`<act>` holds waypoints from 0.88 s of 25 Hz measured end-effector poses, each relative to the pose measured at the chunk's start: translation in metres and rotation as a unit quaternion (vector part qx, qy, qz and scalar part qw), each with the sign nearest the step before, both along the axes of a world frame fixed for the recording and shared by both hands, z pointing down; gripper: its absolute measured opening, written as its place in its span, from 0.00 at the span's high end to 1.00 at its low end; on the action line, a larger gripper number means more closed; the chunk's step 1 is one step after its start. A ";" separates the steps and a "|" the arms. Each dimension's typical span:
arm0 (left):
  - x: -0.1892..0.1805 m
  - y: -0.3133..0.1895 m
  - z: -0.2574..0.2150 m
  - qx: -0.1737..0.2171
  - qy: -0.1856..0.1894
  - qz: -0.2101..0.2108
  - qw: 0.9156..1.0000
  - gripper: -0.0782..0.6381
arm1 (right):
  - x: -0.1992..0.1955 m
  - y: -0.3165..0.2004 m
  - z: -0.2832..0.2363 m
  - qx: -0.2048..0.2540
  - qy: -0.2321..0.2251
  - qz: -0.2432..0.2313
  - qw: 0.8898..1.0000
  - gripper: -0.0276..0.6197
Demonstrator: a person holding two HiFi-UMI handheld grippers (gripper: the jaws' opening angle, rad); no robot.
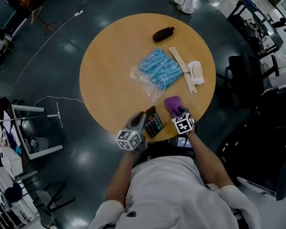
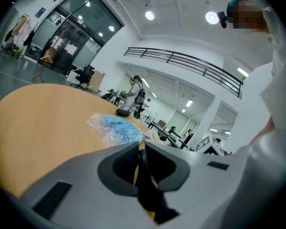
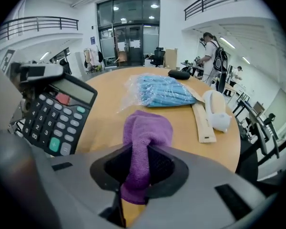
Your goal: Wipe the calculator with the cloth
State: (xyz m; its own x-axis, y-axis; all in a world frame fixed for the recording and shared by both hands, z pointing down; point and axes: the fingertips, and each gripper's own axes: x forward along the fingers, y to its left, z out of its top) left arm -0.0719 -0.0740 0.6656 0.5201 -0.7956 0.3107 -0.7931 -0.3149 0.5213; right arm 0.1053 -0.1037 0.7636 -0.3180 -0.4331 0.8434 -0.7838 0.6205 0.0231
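My left gripper (image 1: 141,120) is clamped on the calculator (image 1: 154,122). In the left gripper view its jaws pinch the thin dark body edge-on. It is held at the near edge of the round table (image 1: 109,70), tilted, with its keys turned toward my right side. I cannot tell whether its lower end touches the wood. Just right of it, my right gripper (image 1: 178,110) is closed on the purple cloth (image 1: 172,104). The cloth's free end bunches out past the jaws, over the surface close to the near edge, just beside the calculator but apart from it.

The left half of the table is bare wood out to its edge, so the open room lies there. Toward the middle lies a blue packet in clear plastic (image 1: 159,69). Right of that is a pale wooden strip (image 1: 182,69) with a white object (image 1: 197,73) just beside it, near the right edge. A black pouch (image 1: 163,33) sits at the far edge, well apart from my grippers.

Around the table is a dark glossy floor (image 1: 62,42). A white cable (image 1: 52,98) runs across it on the left, and black chairs (image 1: 248,75) stand on the right.
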 end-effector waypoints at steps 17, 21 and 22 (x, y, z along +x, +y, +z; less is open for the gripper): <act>-0.028 0.001 0.035 -0.055 0.023 -0.041 0.997 0.83 | -0.003 0.010 0.044 -0.054 0.053 -0.018 0.997 0.83; -0.032 0.001 0.043 -0.064 0.024 -0.047 0.997 0.83 | -0.005 0.008 0.041 -0.060 0.040 -0.022 0.997 0.81; -0.032 0.001 0.045 -0.067 0.026 -0.048 0.996 0.83 | -0.005 0.008 0.038 -0.055 0.038 -0.024 0.997 0.78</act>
State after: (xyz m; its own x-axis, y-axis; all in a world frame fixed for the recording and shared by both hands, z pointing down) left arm -0.1042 -0.0727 0.7111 0.4617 -0.7953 0.3928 -0.7875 -0.1636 0.5943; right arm 0.1002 -0.0953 0.8015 -0.2693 -0.3230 0.9073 -0.7516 0.6596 0.0118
